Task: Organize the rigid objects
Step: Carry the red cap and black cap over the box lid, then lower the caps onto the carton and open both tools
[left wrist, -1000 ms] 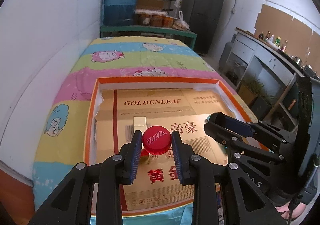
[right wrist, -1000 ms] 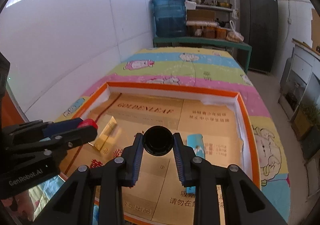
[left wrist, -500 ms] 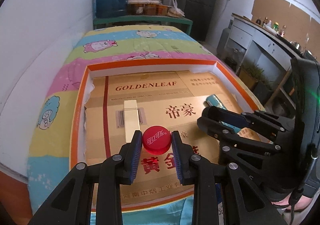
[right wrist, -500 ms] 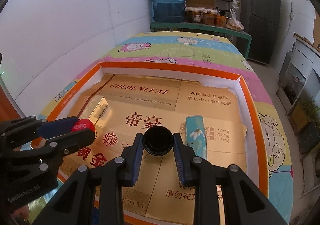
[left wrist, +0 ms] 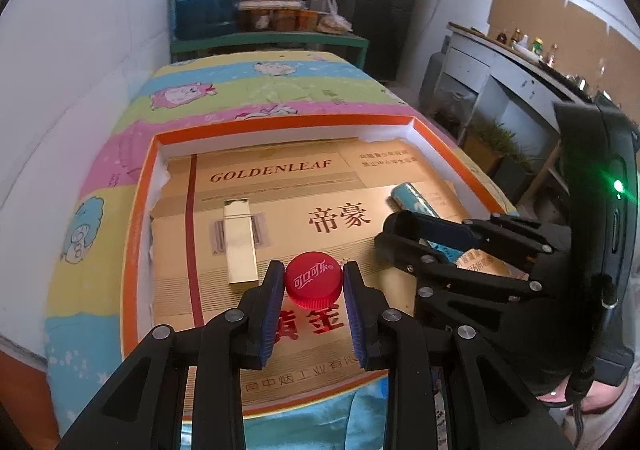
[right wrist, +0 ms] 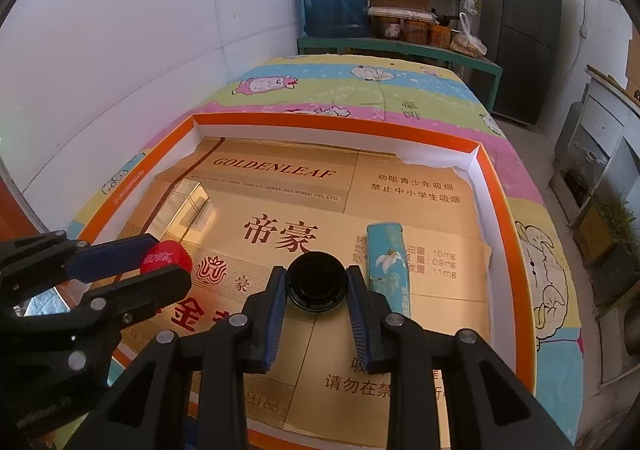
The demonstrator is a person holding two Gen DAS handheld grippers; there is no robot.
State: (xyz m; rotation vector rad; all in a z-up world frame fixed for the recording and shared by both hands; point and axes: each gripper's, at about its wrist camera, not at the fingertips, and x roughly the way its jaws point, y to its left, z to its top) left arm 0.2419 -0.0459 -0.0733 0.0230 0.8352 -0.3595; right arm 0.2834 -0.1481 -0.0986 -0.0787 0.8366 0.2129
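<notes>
"GOLDENLEAF" cardboard under Coca-Cola cap

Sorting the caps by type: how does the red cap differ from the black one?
The red bottle cap carries white lettering and is in the left gripper; the black cap is plain and is in the right gripper. Both are round, pinched between blue pads, above the tray.

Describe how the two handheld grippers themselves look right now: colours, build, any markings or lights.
Both are matte black plastic linkages with silver pivot screws and ribbed blue finger pads. The left gripper and right gripper look identical. In the left wrist view, the right unit's body shows a green light and a black cable.
</notes>
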